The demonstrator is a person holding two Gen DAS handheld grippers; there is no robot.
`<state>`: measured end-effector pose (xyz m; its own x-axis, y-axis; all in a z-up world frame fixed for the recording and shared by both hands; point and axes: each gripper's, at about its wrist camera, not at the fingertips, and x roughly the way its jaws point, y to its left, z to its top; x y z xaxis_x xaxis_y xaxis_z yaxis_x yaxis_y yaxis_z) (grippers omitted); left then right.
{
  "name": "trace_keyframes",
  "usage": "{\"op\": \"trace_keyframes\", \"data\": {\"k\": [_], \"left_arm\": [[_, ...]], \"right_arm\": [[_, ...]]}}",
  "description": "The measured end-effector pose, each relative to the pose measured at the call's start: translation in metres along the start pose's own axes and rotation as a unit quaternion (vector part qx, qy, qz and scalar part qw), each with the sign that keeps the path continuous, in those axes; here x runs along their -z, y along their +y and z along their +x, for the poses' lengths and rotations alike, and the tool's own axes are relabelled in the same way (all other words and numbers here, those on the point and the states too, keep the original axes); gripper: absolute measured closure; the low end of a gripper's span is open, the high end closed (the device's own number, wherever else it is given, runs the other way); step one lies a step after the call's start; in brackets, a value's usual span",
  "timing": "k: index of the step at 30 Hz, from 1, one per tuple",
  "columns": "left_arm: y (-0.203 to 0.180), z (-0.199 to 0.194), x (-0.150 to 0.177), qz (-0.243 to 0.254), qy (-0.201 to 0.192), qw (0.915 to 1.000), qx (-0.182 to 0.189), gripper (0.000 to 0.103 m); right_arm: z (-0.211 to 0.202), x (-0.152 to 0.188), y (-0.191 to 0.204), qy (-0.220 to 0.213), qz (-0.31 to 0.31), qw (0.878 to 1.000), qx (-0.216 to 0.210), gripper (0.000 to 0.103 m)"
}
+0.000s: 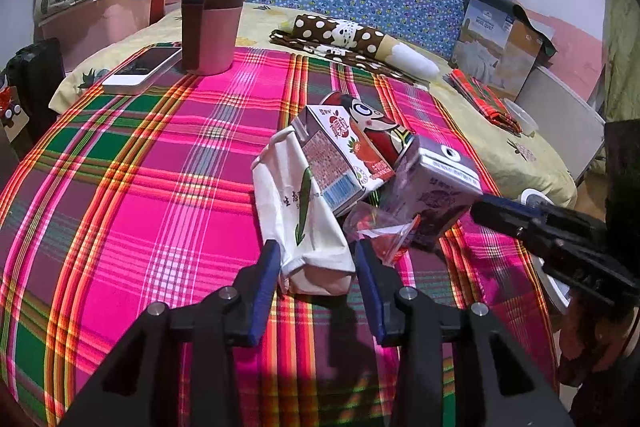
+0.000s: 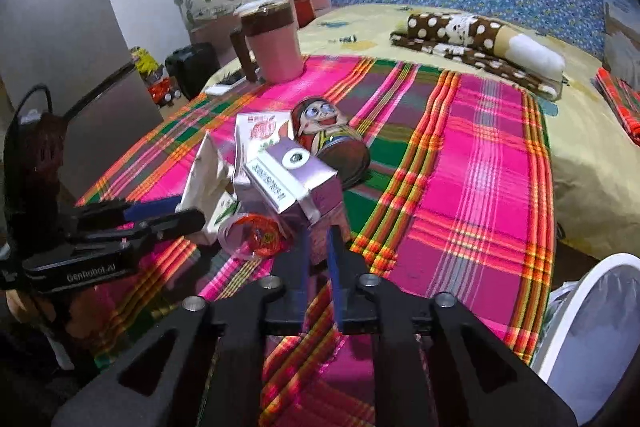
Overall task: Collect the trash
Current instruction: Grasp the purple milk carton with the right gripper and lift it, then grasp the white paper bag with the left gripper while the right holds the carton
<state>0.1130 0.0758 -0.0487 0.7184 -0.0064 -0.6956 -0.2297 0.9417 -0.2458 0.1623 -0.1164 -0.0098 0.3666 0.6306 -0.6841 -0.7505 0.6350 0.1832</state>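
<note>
A pile of trash lies on the plaid cloth (image 1: 160,195): a white paper bag (image 1: 298,223), a red strawberry carton (image 1: 340,157), a purple carton (image 1: 436,195), a clear plastic wrapper (image 1: 380,227) and a cartoon-face can (image 1: 368,119). My left gripper (image 1: 316,257) is open, its jaws either side of the paper bag's near end. My right gripper (image 2: 318,239) is shut on the purple carton (image 2: 296,183) and holds it tilted over the pile. The right gripper also shows in the left wrist view (image 1: 520,219), and the left gripper in the right wrist view (image 2: 160,215).
A pink mug (image 1: 212,27) and a phone (image 1: 140,69) sit at the far left of the cloth. A rolled polka-dot cloth (image 1: 360,39) lies behind. A white bin with a bag liner (image 2: 592,319) stands at the bed's right edge.
</note>
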Motion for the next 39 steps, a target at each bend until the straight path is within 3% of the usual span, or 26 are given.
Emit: {"op": "trace_keyframes", "data": {"k": [1,3,15,17,18,21,32,39], "left_arm": [[0.000,-0.001,0.001,0.000,0.000,1.0000,0.000,0.063],[0.000,-0.002,0.002,0.000,0.000,1.0000,0.000,0.063],[0.002,-0.004,0.003,0.002,0.000,1.0000,0.005,0.063],[0.002,-0.004,0.003,0.002,0.000,1.0000,0.006,0.063],[0.002,-0.004,0.003,0.002,0.000,1.0000,0.006,0.063],[0.002,-0.004,0.003,0.002,-0.001,1.0000,0.005,0.063],[-0.009,-0.020,0.008,0.013,-0.012,0.9998,0.013,0.064],[-0.021,-0.033,0.012,0.027,-0.014,0.9991,0.031,0.065]], "right_arm": [[-0.002,-0.001,0.001,-0.006,-0.003,1.000,-0.001,0.049],[-0.003,-0.005,0.004,-0.012,-0.011,1.000,-0.005,0.043],[0.025,-0.019,0.009,0.011,-0.039,0.999,-0.004,0.043],[0.025,-0.018,0.009,0.011,-0.034,0.999,-0.007,0.048],[0.024,-0.016,0.009,0.011,-0.031,0.999,-0.009,0.054],[0.016,-0.013,0.009,0.006,-0.021,1.000,0.001,0.056],[-0.023,0.012,0.007,-0.024,0.048,0.998,0.042,0.057],[-0.044,0.031,0.008,-0.030,0.078,0.995,0.046,0.057]]}}
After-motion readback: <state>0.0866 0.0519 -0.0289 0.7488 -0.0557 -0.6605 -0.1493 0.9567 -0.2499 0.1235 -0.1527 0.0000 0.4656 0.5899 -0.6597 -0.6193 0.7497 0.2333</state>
